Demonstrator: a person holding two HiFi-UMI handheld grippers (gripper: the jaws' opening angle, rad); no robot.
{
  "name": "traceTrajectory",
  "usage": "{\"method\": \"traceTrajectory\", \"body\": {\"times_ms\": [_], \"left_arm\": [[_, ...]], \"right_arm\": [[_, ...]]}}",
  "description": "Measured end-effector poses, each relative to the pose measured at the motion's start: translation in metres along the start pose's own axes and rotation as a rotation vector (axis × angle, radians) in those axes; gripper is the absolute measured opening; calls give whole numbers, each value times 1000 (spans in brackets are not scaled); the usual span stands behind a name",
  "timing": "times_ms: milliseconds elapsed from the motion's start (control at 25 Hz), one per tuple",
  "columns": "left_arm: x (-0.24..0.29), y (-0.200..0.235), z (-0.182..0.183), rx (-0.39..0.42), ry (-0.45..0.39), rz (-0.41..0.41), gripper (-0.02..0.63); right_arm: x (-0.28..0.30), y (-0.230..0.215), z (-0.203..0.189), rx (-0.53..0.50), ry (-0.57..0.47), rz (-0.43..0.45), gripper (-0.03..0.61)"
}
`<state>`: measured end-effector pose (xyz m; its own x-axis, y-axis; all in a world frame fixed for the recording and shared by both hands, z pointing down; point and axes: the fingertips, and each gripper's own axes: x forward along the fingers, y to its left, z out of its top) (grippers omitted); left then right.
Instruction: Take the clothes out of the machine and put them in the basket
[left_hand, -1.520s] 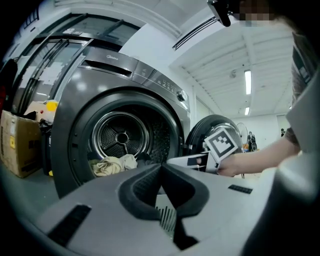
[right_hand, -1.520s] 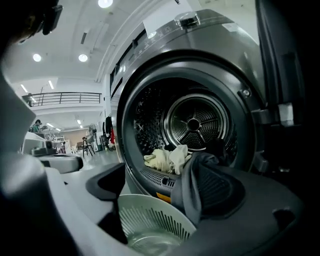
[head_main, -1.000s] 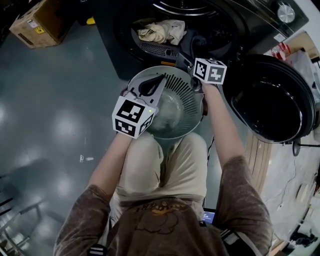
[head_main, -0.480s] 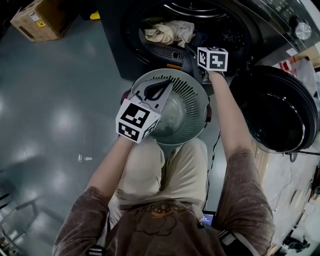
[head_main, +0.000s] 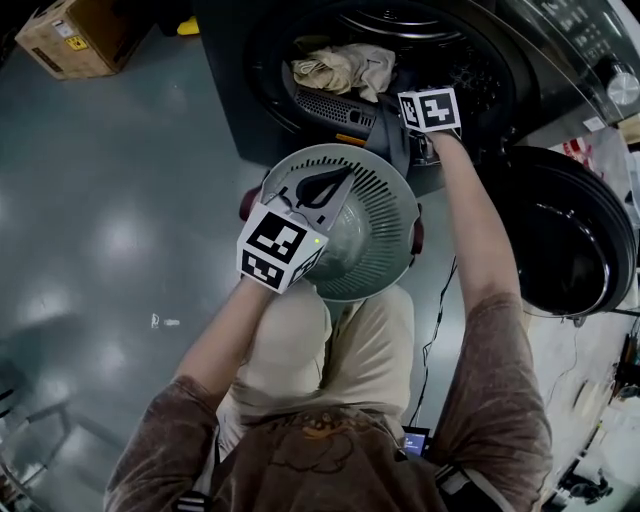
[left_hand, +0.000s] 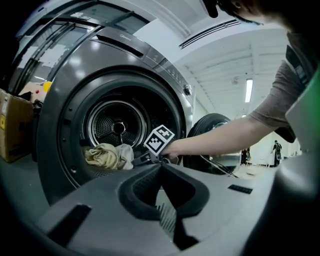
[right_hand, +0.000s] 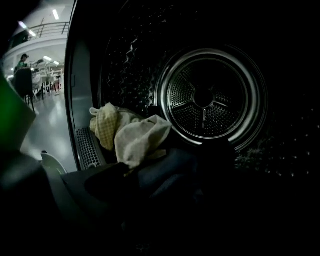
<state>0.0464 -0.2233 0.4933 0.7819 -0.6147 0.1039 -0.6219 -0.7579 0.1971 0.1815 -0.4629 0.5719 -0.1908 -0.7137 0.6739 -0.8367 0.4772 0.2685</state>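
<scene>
From the head view the left gripper (head_main: 340, 178) pinches the basket (head_main: 385, 250) rim and the right gripper (head_main: 392, 128) reaches into the machine (head_main: 470, 60); the left gripper view confirms that pinch; the right gripper view shows jaws opening, nothing gripped, clothes (right_hand: 132, 137) just ahead.

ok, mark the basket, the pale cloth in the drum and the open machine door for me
basket (head_main: 380, 240), head view, on its bare grey inner wall.
pale cloth (head_main: 345, 68), head view, on the middle of the crumpled bundle.
machine door (head_main: 560, 235), head view, on the dark inner bowl of the swung-open door.
</scene>
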Motion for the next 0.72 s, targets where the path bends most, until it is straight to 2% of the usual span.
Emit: {"method": "traceTrajectory", "body": {"times_ms": [80,160,400,560,720], "left_arm": [[2,1,-1,-6,0,-2,5],[4,2,-2,-12,1,-9,5],[10,2,-4,-9,7,-32,5],[11,5,-6,-14,7,-32,5],[12,6,-6,-19,6,-32,5]], "right_arm": [[8,-1,-4,-60,47,-9,477],[15,-4,-9,-76,90,-9,485],[25,-14,-20,-9,162,4,484],[27,-11,-23,-9,184,16,380],[26,-3,-23,-10,187,50,225]]}}
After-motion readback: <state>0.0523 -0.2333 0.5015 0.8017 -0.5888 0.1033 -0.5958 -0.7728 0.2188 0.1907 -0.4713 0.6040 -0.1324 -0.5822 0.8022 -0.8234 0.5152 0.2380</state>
